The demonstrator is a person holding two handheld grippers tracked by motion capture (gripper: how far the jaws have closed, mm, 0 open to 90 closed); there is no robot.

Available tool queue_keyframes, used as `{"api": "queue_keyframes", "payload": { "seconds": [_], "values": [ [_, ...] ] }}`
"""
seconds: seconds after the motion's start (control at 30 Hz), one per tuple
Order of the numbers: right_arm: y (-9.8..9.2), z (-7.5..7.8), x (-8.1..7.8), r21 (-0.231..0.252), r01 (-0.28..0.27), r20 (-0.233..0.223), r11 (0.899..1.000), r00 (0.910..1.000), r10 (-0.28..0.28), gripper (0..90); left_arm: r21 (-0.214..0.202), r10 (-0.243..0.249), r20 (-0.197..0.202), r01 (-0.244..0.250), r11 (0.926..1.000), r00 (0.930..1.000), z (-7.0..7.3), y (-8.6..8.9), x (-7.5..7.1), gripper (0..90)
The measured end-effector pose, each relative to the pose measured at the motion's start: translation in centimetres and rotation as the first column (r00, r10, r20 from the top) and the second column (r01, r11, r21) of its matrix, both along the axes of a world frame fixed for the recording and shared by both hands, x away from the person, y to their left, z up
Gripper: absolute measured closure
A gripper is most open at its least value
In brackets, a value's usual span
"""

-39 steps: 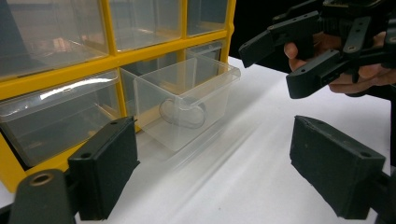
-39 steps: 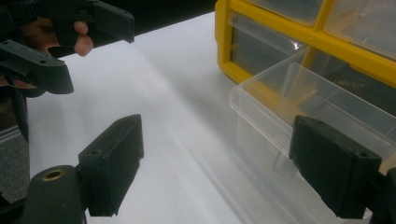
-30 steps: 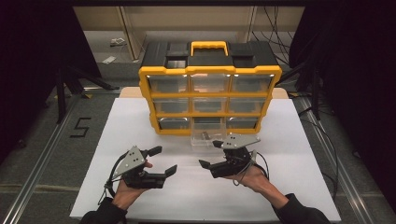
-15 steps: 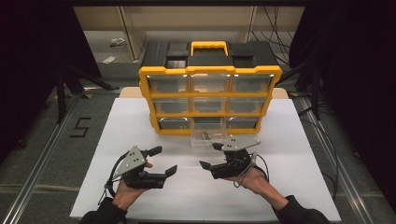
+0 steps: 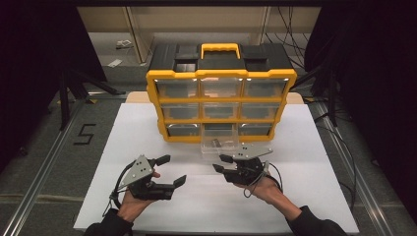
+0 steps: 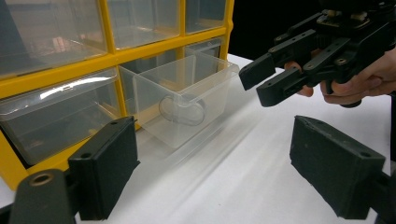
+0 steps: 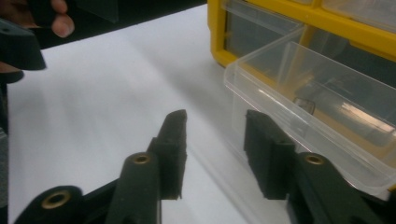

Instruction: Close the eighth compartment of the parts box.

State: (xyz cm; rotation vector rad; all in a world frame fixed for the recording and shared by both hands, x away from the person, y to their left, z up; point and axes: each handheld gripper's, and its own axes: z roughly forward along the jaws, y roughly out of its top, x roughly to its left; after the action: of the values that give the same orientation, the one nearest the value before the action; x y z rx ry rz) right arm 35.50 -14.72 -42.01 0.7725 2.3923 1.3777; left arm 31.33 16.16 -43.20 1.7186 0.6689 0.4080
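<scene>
A yellow and black drawer organizer (image 5: 221,115) stands at the back of the white table. Its bottom middle clear drawer (image 5: 220,146) is pulled out toward me, also seen in the left gripper view as the drawer (image 6: 187,100) and in the right gripper view as the drawer (image 7: 322,112). My right gripper (image 5: 220,163) hovers just in front of that drawer; its jaws have just been closing, and nothing sits between them (image 7: 215,144). My left gripper (image 5: 173,169) is held wide open to the left, empty (image 6: 212,172).
The white table top (image 5: 314,162) spreads around both hands. The other organizer drawers (image 5: 179,110) are pushed in. Dark curtains flank the table, and a floor mark "5" (image 5: 84,133) lies at the left.
The right gripper's jaws have narrowed noticeably with nothing between them. Both hands have stayed about where they were.
</scene>
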Motion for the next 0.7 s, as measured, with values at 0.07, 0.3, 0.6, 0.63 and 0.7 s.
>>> {"api": "queue_keyframes", "payload": {
  "seconds": [0.07, 0.3, 0.6, 0.63, 0.7],
  "values": [
    [-0.1, -0.2, 0.1, -0.008, 0.005, 0.001, 1.000, 1.0000, -0.005, 65.4, -0.002, 0.001, -0.003, -0.001, 1.0000, 1.0000, 0.0, 0.0, 0.0, 15.1],
    [-0.4, -0.5, 0.8, -0.021, 0.039, 0.002, 0.999, 0.9992, -0.039, 77.9, 0.000, 0.000, -0.003, 0.000, 1.0000, 1.0000, 0.0, 0.0, 0.1, 15.0],
    [-0.5, -0.9, 1.6, -0.047, 0.089, 0.013, 0.995, 0.9960, -0.088, 89.3, 0.000, -0.001, -0.005, 0.001, 1.0000, 1.0000, -0.1, -0.1, 0.1, 15.0],
    [-0.5, -0.9, 1.7, -0.049, 0.092, 0.013, 0.995, 0.9958, -0.091, 90.0, 0.001, 0.000, -0.006, 0.000, 1.0000, 1.0000, -0.1, -0.1, 0.1, 15.0],
    [-0.6, -1.0, 1.9, -0.053, 0.096, 0.009, 0.994, 0.9954, -0.095, 90.0, 0.000, 0.000, -0.006, 0.000, 1.0000, 1.0000, -0.1, -0.1, 0.1, 15.0]
  ]
}}
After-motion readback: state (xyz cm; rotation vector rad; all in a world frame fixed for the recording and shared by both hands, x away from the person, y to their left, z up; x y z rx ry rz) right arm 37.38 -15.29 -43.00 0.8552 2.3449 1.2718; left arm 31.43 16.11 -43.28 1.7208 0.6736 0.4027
